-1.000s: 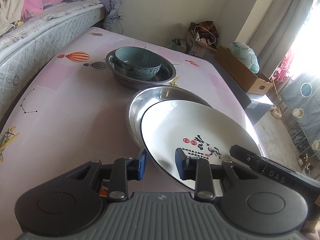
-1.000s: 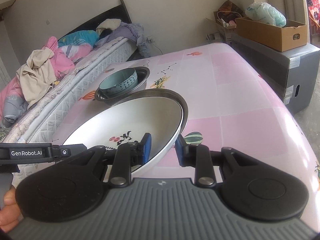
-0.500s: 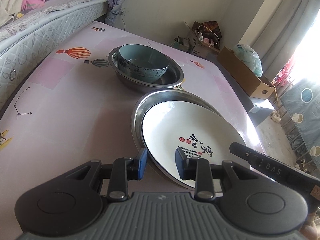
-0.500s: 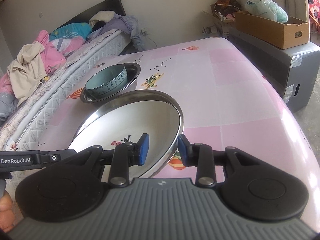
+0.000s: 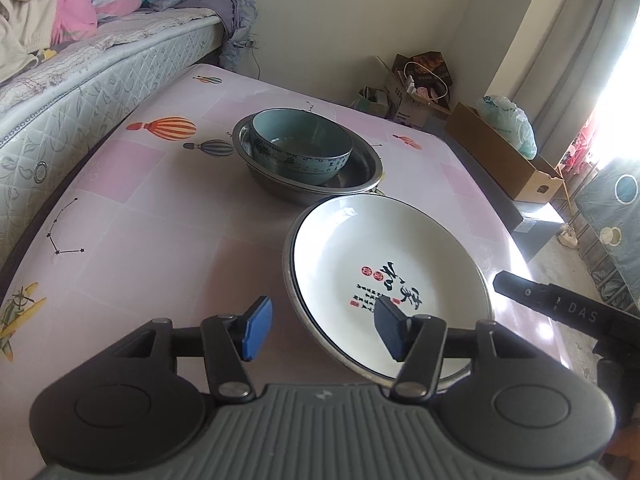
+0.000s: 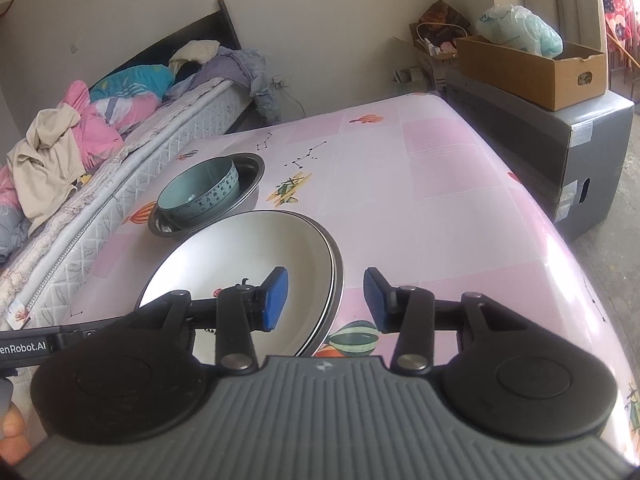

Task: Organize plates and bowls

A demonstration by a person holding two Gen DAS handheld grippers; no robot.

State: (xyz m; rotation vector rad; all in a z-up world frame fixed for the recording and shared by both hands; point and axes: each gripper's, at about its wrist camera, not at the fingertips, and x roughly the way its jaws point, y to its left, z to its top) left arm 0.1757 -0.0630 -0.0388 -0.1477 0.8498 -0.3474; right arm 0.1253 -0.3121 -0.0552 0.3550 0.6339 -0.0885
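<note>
A white plate with black calligraphy (image 5: 384,264) (image 6: 240,256) lies flat inside a shallow steel plate, whose rim (image 5: 286,256) (image 6: 338,280) shows around it. My left gripper (image 5: 323,330) straddles the plate's near rim; its jaws are opening and the blue pads stand clear of it. My right gripper (image 6: 325,299) straddles the opposite rim, its jaws opening too, pads off the plate. Behind, a blue-green bowl (image 5: 300,148) (image 6: 200,192) sits in a steel basin (image 5: 360,184) (image 6: 250,166).
Everything rests on a table with a pink balloon-print cloth (image 5: 160,208). A mattress with piled clothes (image 5: 60,60) runs along its left side. A cardboard box (image 6: 532,68) on a grey case stands past the right edge. A black bar marked DAS (image 5: 560,304) reaches in from the right.
The white plate came down from a tilt to lie flat in the steel plate. Both grippers' jaws, shut on its rim before, have spread apart and let it go.
</note>
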